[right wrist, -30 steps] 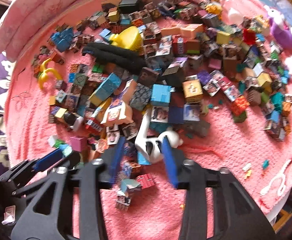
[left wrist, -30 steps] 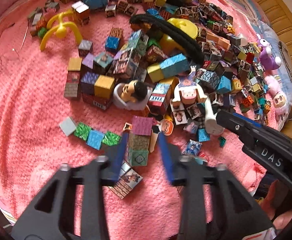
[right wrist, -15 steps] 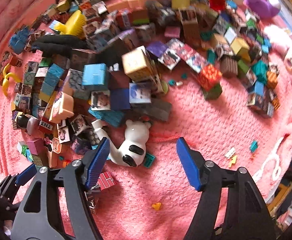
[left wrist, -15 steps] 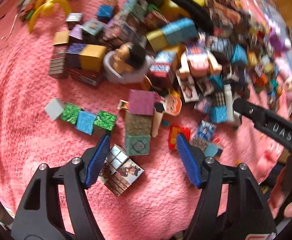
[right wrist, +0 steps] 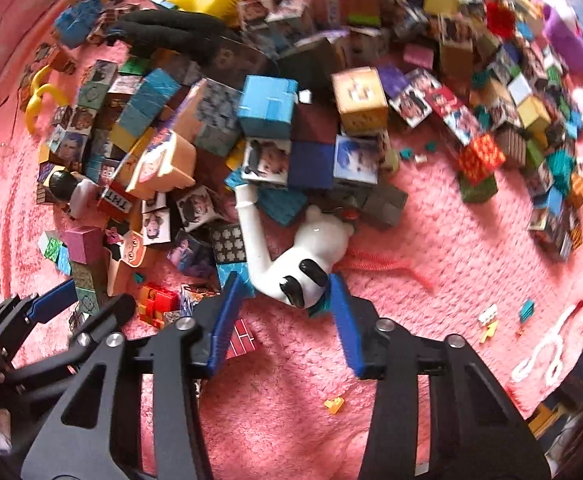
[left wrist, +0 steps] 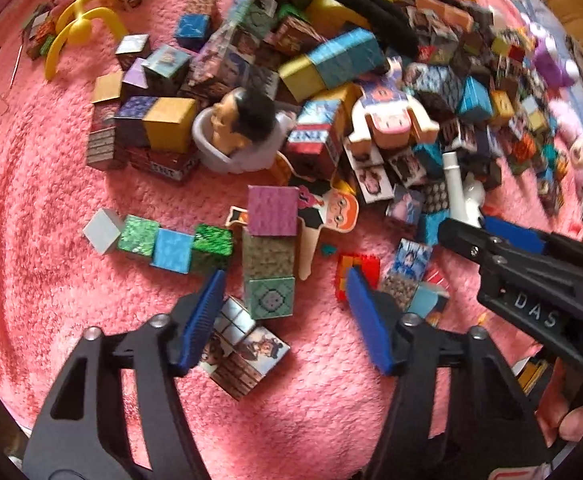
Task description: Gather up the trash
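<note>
Nearest us, bare pink rug [right wrist: 291, 420] gives free room under both tools. Our left gripper [left wrist: 283, 308] hovers with its blue pads spread apart, nothing between them; a photo cube [left wrist: 247, 356] lies just under its left pad and a red brick [left wrist: 357, 270] beside its right one. Just ahead, three cubes stand in a column: teal [left wrist: 269, 298], grey-brown, then pink [left wrist: 272, 211]. To their left runs a row of four small cubes [left wrist: 159, 240]. Our right gripper [right wrist: 283, 308] is also spread wide, its pads flanking the black-eared end of a white panda figure [right wrist: 291, 256] without pinching it; a red brick-print tile [right wrist: 241, 338] lies by the left pad. On the open rug to the right we count a few small scraps, one yellow [right wrist: 334, 405]. Farther on, the heap of cubes blocks the way, too many to count, with a doll head in a cup [left wrist: 241, 130], one black strap [left wrist: 355, 8] and two yellow plastic pieces [left wrist: 79, 30]. The rug's edge drops off at far right [right wrist: 563, 384].
</note>
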The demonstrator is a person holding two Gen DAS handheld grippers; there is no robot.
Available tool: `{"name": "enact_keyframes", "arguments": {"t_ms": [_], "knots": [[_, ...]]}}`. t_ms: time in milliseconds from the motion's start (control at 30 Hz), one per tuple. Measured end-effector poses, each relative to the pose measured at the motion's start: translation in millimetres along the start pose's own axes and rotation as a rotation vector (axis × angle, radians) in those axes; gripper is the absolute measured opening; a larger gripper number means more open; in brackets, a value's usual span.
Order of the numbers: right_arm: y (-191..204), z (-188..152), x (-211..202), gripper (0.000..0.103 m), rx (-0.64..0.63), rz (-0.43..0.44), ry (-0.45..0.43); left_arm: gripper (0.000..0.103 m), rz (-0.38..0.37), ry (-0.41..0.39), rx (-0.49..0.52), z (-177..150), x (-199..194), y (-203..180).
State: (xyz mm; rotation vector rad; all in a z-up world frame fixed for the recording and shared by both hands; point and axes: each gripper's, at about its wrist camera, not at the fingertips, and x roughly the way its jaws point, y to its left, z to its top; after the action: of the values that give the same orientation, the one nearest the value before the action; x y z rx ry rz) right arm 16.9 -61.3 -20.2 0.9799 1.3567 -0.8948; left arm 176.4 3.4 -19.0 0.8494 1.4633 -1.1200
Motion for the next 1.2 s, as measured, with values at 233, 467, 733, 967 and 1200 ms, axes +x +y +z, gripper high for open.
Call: {"name": "enact_keyframes", "arguments": {"t_ms": [233,467,733,967,1200], "knots": [[0,-3,-17,0.038,-0.020,-0.008,-0.046,0.025,-0.022,-0.032,-0.009,2,-10,3],[4,7,-45,0.038,0.002,0.016,-0.121,0.020,-0.029,-0.135,-0.011,5,-38,6],[24,4,-67,0.038,-0.033,0.056,-0.168,0.020,-0.024,-0.166,-0.071,-1,-50,21],[34,-8,-62,0.038,-0.059,0.080,-0.180,0.020,-0.030,-0.145,-0.110,-23,-45,34],[28,-24,-55,0.039,-0.026,0.085,-0.158,0.022,-0.064,-0.092,-0.113,-40,-29,30]]}}
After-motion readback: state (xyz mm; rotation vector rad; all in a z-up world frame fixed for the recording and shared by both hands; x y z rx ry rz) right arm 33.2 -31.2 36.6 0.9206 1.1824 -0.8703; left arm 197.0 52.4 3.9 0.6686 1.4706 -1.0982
